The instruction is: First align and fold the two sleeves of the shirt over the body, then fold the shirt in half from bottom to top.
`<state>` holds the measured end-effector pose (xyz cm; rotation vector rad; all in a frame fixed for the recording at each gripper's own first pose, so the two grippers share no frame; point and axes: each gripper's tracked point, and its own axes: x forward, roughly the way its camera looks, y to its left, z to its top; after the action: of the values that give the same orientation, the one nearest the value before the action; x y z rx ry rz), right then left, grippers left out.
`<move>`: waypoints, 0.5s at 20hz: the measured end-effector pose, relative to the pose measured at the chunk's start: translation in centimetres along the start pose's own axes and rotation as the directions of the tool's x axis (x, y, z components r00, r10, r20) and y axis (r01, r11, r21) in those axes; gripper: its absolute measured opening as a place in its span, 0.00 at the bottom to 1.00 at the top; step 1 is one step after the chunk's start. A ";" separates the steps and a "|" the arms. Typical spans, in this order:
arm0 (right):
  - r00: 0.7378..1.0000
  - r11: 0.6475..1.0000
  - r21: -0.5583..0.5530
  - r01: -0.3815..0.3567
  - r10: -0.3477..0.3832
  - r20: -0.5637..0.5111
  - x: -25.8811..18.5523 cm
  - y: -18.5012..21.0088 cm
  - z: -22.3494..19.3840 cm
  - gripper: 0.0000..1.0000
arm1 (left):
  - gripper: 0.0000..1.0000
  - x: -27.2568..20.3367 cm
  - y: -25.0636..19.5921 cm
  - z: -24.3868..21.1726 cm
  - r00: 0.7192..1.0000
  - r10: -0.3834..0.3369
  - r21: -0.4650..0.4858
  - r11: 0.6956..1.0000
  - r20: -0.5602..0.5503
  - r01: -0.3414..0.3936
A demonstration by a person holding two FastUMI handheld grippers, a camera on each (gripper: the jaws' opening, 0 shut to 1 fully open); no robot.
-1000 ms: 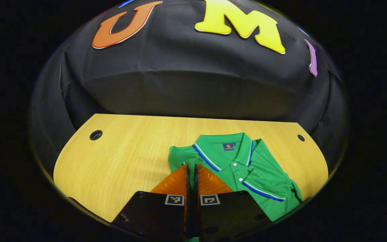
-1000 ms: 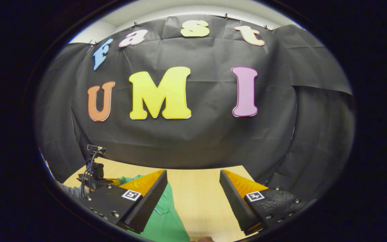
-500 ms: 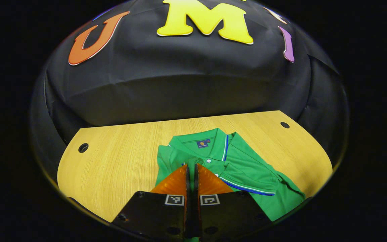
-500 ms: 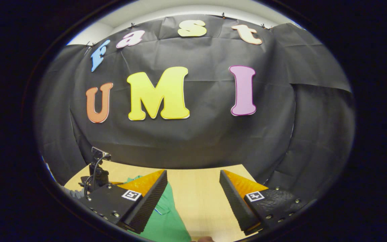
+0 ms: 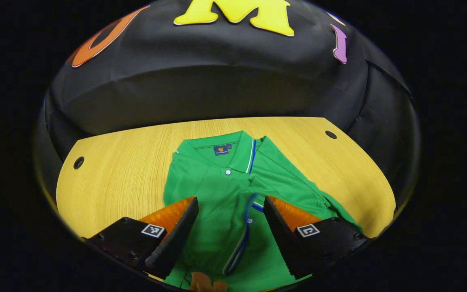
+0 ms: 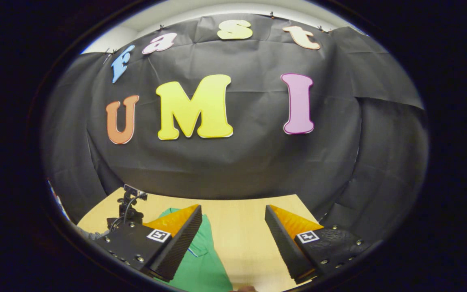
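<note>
My left gripper (image 5: pixel 230 207) stands wide apart, holding nothing, its two fingers straddling the placket of the green shirt (image 5: pixel 217 182) just short of the collar (image 5: pixel 221 148). The shirt lies flat on the wooden table (image 5: pixel 120 174), collar toward the booth wall, with both sleeves laid in over the body; the striped cuff (image 5: pixel 241 239) of one runs down the middle between my fingers. My right gripper (image 6: pixel 233 227) is likewise wide and empty, held off beyond the shirt's edge over bare table, with a strip of the green cloth behind its one finger. In that view the other gripper's camera mount (image 6: pixel 130 202) stands on the far side of the shirt.

By my judgement the sleeve folds are done and the bottom-to-top fold remains. Risks from here: the cuff nearest the placket lies loose, so lifting the hem unevenly could drag it out of line; a one-handed grasp of the hem would skew the fold; and pinching only the top layer would leave the back panel behind.
</note>
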<state>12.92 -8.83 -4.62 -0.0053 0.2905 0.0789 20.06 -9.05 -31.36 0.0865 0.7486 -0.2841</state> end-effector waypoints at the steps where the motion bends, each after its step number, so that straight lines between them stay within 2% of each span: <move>1: 1.000 1.000 -0.004 -0.007 0.007 -0.007 0.2 0.1 -0.2 0.97 | 1.00 -0.1 -0.1 0.0 1.000 0.001 0.004 1.000 0.002 -0.001; 6: 0.997 0.998 0.000 -0.068 0.068 -0.039 2.6 0.9 -1.1 0.97 | 1.00 -0.6 0.4 0.9 0.998 0.038 0.006 0.999 0.040 -0.038; 10: 0.992 0.993 -0.002 -0.114 0.114 -0.061 3.5 2.0 -2.4 0.96 | 1.00 -3.2 1.0 1.9 0.995 0.070 -0.016 0.997 0.072 -0.069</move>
<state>15.42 -6.62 -7.90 0.0036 0.3517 0.1935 19.38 -7.71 -27.79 0.0889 0.6743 -0.2144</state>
